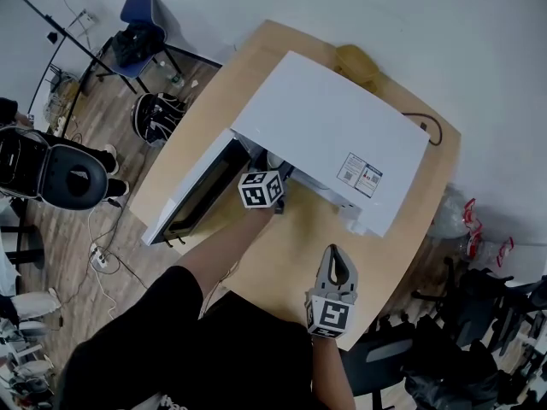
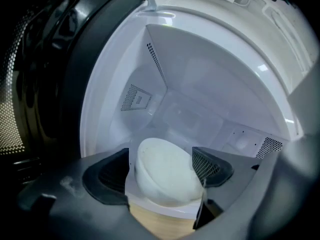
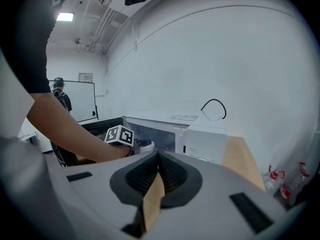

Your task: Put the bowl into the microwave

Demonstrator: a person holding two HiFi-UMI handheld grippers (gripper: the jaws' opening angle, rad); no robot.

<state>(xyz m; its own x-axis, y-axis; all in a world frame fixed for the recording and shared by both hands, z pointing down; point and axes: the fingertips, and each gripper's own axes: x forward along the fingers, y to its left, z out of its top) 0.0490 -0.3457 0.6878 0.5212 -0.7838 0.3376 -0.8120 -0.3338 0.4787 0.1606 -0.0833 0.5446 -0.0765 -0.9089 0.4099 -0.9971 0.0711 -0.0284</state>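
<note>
Left gripper view puts us right in the doorway: the left gripper (image 2: 161,160) has its jaws spread wide, and the white bowl (image 2: 167,176) sits between them, just inside the front lip of the microwave (image 2: 200,84). The left pad (image 2: 107,176) shows a thin gap to the bowl's side, and the right pad (image 2: 209,164) stands right at the bowl's edge without squeezing it. So there's no pinch; the bowl rests on the pale cavity floor, and it looks tilted from this rolled angle. A strip of wooden table (image 2: 160,224) peeks out below the lip.

Up in the head view, the white microwave stands on the table with its door (image 1: 192,196) swung open to the left. The person's left arm (image 1: 224,250) reaches in, the marker cube right at the opening.

Over to the right gripper (image 3: 157,176): jaws pressed together, nothing between them, only a sliver of table showing below where the pads meet. It hangs back over the near side of the table, well apart from the microwave and pointing toward its front. A black cable (image 3: 215,108) loops up behind the microwave.
</note>
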